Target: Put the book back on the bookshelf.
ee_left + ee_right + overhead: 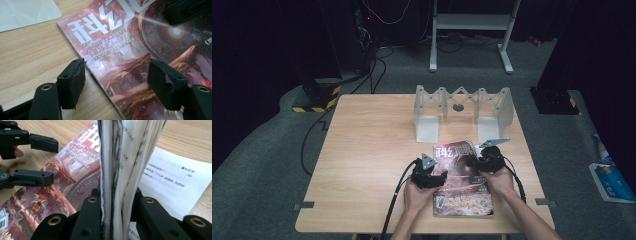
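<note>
Two grippers are working one magazine [462, 180], which lies on the table [372, 150] toward its near right, at about five o'clock from the middle, just in front of the grey folding rack [462, 107].

At nine o'clock of the magazine, the left gripper [116, 83] stands with its jaws spread, one pad over bare wood and the other over the red cover, straddling the spine edge without pressing on it. Nothing is pinning the magazine down on that side, so if the far edge is pulled, I would expect the whole thing to slide or swing across the wood instead of opening. Should those jaws come down crooked, a pad could catch the spine corner and crumple it.

Over at three o'clock, the right gripper [115, 217] has its jaws pressed together on a sheaf of pages [120, 157] lifted upright from the open edge, with a printed page [172, 182] lying flat beneath. The sheaf looks ragged and uneven, some leaves bowing away from the rest. My worry is that thin paper under a hard pinch tears or creases if the hand swings it over too fast, and loose leaves may slip out and flop back. The rack sits close at twelve o'clock, and a wide sweep could knock it.
</note>
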Available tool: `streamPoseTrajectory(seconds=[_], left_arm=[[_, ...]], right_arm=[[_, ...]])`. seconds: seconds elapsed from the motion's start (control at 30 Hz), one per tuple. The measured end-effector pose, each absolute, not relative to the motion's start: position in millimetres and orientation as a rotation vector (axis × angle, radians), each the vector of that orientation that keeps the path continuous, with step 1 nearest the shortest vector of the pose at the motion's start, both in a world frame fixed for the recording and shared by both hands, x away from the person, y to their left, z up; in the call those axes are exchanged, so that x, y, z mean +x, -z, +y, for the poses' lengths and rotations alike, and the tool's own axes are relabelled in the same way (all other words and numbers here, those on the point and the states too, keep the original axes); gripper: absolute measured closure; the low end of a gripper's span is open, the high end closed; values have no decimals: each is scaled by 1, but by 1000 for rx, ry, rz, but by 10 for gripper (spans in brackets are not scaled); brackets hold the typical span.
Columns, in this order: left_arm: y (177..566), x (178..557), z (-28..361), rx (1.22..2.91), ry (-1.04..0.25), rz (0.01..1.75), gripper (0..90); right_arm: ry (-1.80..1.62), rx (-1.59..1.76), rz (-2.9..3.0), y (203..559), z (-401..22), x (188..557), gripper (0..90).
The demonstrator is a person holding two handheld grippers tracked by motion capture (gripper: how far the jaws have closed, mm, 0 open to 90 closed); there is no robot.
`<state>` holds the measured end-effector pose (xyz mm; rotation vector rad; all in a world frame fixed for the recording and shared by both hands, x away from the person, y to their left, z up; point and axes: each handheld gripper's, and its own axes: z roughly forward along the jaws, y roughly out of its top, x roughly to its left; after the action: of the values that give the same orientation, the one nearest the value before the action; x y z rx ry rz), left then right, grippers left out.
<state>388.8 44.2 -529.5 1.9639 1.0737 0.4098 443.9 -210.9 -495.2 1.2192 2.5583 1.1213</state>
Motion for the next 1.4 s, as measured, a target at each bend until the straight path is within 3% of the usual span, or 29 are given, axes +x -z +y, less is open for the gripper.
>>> streamPoseTrajectory(seconds=[0.4, 1.4], left_arm=[[529, 392, 47, 1913, -330, 1071, 201], [531, 395, 51, 1857, -249, 1064, 85]], right_arm=[[-1162, 1134, 2553, 487, -205, 434, 807], [-1367, 1072, 2551, 468, -212, 422, 825]])
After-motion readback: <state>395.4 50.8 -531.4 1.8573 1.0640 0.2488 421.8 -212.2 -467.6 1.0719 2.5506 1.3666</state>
